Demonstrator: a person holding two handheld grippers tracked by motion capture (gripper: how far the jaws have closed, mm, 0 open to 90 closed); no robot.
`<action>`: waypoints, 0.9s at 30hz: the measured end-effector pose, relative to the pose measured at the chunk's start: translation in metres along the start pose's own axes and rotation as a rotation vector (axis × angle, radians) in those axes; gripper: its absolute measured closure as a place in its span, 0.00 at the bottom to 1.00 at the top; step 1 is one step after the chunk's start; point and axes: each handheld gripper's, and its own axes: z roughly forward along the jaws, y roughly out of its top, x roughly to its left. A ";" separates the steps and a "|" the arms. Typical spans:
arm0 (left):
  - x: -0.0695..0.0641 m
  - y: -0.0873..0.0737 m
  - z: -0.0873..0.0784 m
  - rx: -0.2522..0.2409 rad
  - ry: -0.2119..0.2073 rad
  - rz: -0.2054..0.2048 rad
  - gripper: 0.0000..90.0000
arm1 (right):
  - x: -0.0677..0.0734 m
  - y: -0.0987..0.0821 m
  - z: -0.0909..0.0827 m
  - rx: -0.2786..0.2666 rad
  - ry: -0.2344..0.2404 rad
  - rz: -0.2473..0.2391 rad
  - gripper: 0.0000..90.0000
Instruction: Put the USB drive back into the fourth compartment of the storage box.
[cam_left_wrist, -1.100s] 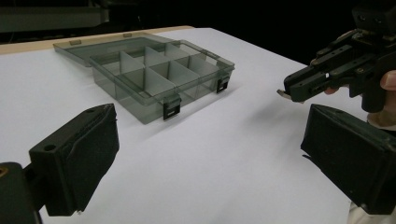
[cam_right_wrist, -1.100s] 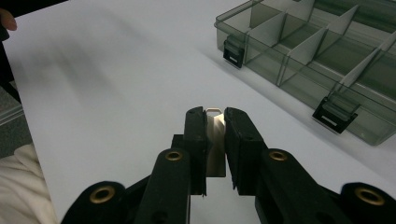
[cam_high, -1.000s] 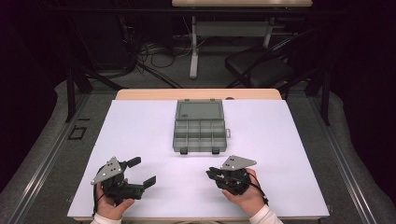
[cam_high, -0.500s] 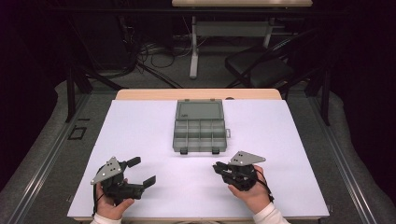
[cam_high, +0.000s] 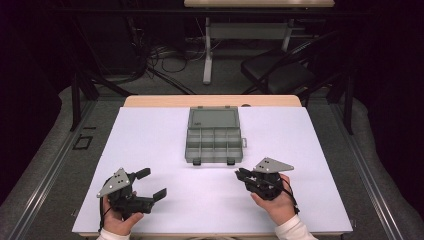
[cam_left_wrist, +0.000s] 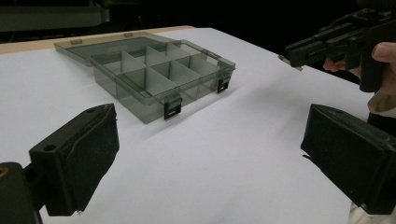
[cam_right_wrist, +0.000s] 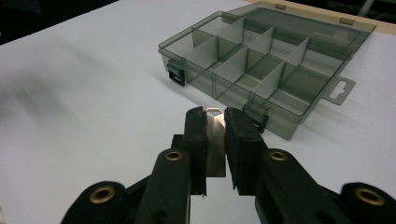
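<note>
Silvery metal, a thin flat plate (cam_right_wrist: 215, 140) stands on edge, clamped between the pads of the right gripper (cam_high: 243, 174), just short of the front latches of the smoky compartment box (cam_high: 214, 145), which lies open at mid-table. Well apart at the near left corner of the white table (cam_high: 150, 130), the left gripper (cam_high: 151, 183) rests with jaws wide apart, holding nothing.

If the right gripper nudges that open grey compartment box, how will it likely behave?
The box looks like thin see-through plastic with bare compartments, so probably light and apt to slide on the smooth white table. Low and flat, with its lid laid back, it seems unlikely to tip. The right gripper is shut on a metal strip.
</note>
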 end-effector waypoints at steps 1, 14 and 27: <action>0.000 0.000 0.000 0.000 0.000 0.000 0.04 | -0.001 0.000 -0.001 -0.003 -0.005 0.000 0.88; 0.000 0.000 0.000 0.001 0.001 0.002 0.05 | -0.008 0.002 -0.005 -0.021 -0.035 0.013 0.88; -0.001 0.000 0.000 0.005 0.007 0.005 0.05 | -0.007 0.011 -0.007 -0.023 -0.046 0.004 0.88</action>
